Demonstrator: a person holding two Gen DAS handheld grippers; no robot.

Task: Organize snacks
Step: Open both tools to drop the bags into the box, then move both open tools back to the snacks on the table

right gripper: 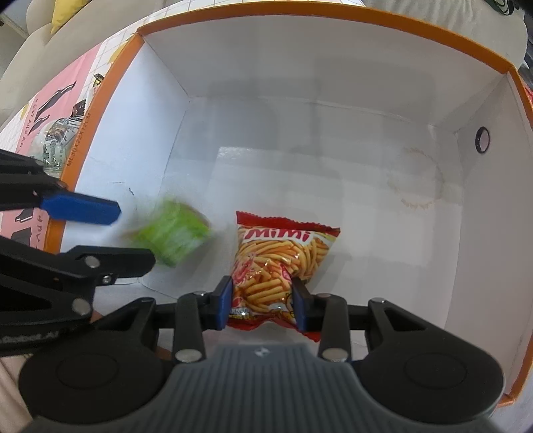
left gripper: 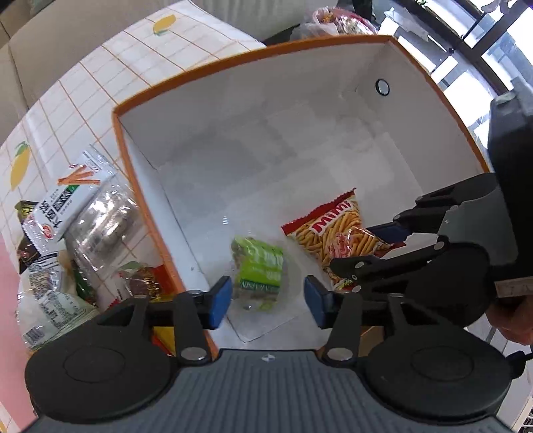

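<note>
Left wrist view looks steeply down from just above the near rim of the orange-edged box (left gripper: 213,66), close in, facing its far wall. Right wrist view hangs lower inside the same box (right gripper: 333,20), tighter on the floor. Both share the white box floor, the green packet (left gripper: 258,269) (right gripper: 173,236) and the red Mimi bag (left gripper: 336,236) (right gripper: 279,263).

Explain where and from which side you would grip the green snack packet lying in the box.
Come straight down from above and pinch across the packet's shorter width. The green packet lies flat and apart from the red Mimi bag on the floor of the box, whose tall walls probably block any sideways approach. The left gripper already hangs open over it.
</note>
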